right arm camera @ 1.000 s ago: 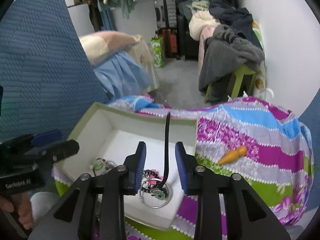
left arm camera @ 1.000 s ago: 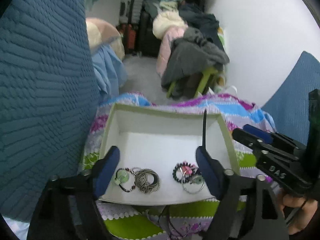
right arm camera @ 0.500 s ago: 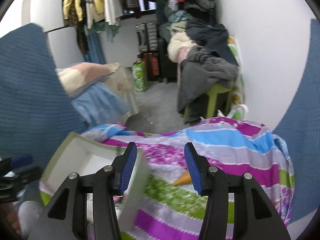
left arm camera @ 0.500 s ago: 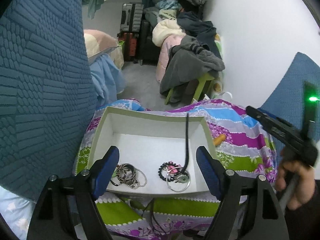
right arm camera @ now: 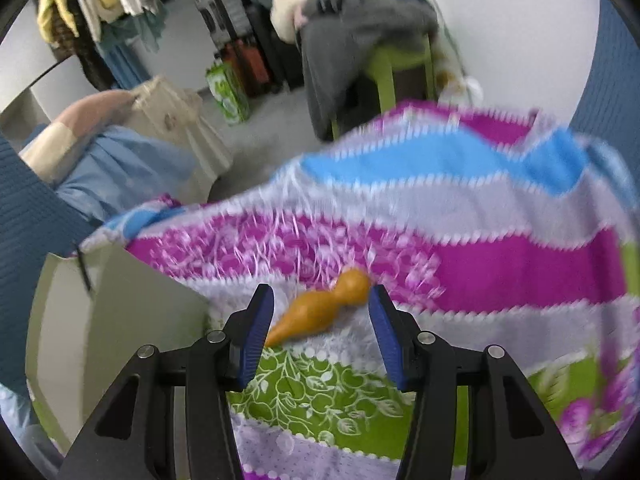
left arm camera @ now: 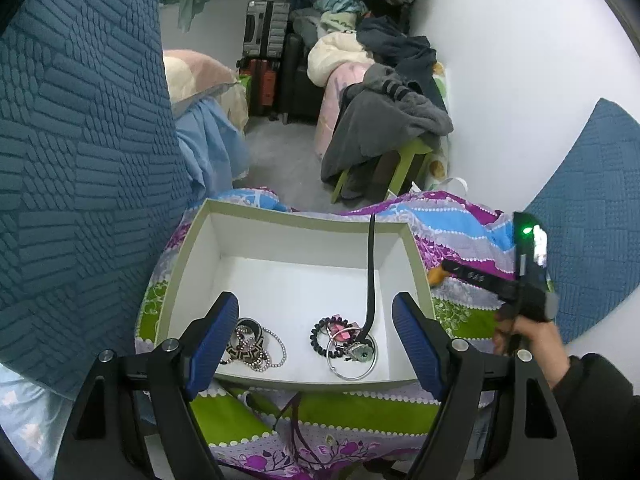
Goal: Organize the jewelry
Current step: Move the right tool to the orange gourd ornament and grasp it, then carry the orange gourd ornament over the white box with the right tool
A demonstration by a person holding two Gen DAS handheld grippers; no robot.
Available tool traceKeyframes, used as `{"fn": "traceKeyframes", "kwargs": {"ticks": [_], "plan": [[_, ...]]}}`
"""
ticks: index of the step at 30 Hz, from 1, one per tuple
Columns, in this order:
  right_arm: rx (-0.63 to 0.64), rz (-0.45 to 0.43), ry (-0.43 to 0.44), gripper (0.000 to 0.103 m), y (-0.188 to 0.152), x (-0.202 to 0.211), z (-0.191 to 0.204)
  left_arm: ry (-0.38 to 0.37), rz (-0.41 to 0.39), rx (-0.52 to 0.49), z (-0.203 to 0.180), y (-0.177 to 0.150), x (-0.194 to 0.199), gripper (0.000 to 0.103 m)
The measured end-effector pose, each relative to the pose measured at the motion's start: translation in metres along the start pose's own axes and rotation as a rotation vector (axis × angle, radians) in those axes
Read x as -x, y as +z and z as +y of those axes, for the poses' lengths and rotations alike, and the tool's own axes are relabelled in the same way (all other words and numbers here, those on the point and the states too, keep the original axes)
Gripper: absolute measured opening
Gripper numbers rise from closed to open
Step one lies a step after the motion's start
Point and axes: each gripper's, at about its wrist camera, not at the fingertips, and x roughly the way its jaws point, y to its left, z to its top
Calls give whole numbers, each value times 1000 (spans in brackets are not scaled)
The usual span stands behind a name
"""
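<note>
A white box with a green rim (left arm camera: 188, 256) lies on the striped blanket. Inside it are a heap of bracelets (left arm camera: 250, 346), a black beaded bracelet with a metal ring (left arm camera: 346, 342), and a black strap (left arm camera: 372, 272) leaning on the far wall. My left gripper (left arm camera: 316, 300) hovers open over the box's near edge, holding nothing. My right gripper (right arm camera: 320, 294) stands open just above the blanket, to the right of the box. An orange gourd-shaped piece (right arm camera: 316, 312) lies between its fingers, and the pads are clear of it. In the left wrist view that gripper (left arm camera: 480, 278) is held by a hand.
The box's outer wall (right arm camera: 120, 320) stands close to the left of my right gripper. The blanket (right arm camera: 480, 256) stretches to the right. Blue quilted cushions (left arm camera: 80, 160) flank the bed. Beyond it are a green stool piled with clothes (left arm camera: 384, 132), suitcases and a floor strip.
My right gripper let go of the black strap in the box, swung right and down to the orange piece, and its jaws widened. The left gripper drew back slightly from the box.
</note>
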Motion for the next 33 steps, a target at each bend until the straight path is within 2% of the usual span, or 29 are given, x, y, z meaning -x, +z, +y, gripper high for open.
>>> {"fn": "traceKeyframes", "kwargs": {"ticks": [6,10,12,13,16,20,33], "plan": [[-93,41,11,47,-7,-24,-6,-14,11,9,3,0,-2,80],[-101,47,2,46,-8,-31,-5,-14,17,11,4,1,-3,80],[-104,53,-7,40,-8,-34,-6,-9,12,16,6,1,-1,80],[-105,47,-9,32,-8,-33,-6,-8,10,18,7,1,0,80],[-84,43,-30,31,-8,-29,-5,-9,4,30,11,1,3,80],[-29,4,-51,31,-3,-11,6,-5,0,33,13,2,5,80],[92,-149,-10,31,45,83,57,-15,-53,30,11,7,30,80]]}}
